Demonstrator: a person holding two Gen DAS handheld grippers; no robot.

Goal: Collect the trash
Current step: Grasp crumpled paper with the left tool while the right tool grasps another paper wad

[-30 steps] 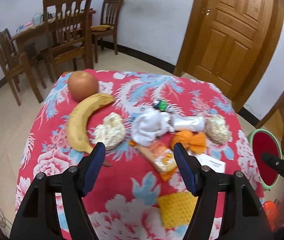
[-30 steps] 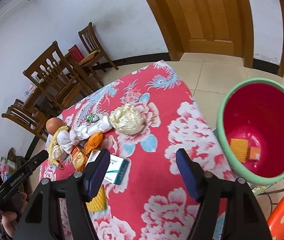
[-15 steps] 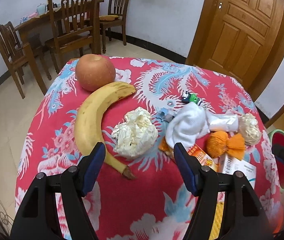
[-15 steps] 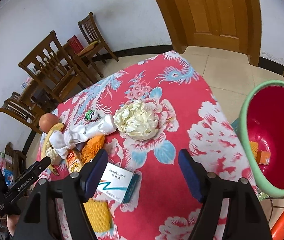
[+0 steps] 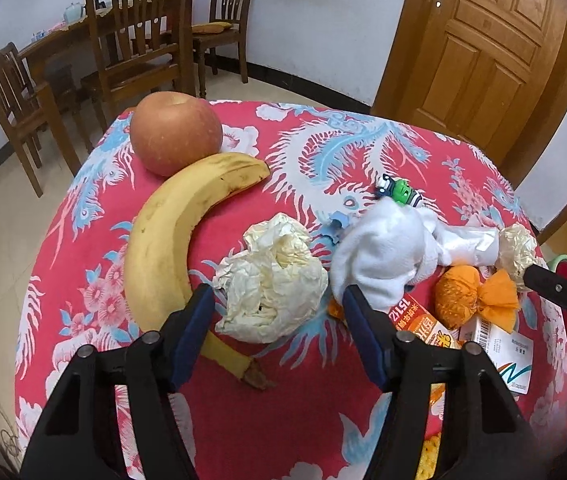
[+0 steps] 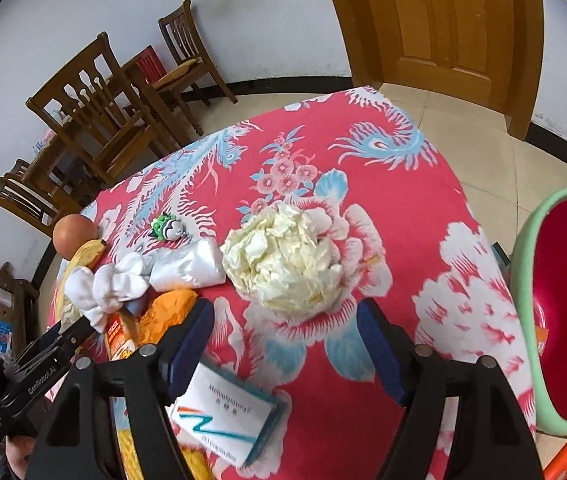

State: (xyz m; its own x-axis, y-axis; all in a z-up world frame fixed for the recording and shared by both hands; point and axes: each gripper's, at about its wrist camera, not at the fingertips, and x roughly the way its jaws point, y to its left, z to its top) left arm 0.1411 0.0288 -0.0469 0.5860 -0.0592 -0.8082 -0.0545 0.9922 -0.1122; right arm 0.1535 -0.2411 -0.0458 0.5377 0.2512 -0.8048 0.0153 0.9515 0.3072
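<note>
Now your left gripper (image 5: 277,312) stands half open, its jaws having just been closing around a paper wad (image 5: 271,280) without pressing it (the banana (image 5: 163,248) lies just beside); your right gripper (image 6: 285,320) gapes empty before another wad (image 6: 289,264); further right sits the bin (image 6: 523,280).

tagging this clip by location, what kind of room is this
Most likely a home dining room: wooden dining chairs stand around a wooden table by the wall, a panelled wooden door leads out, and the near table wears a red floral tablecloth with an apple and banana.
</note>
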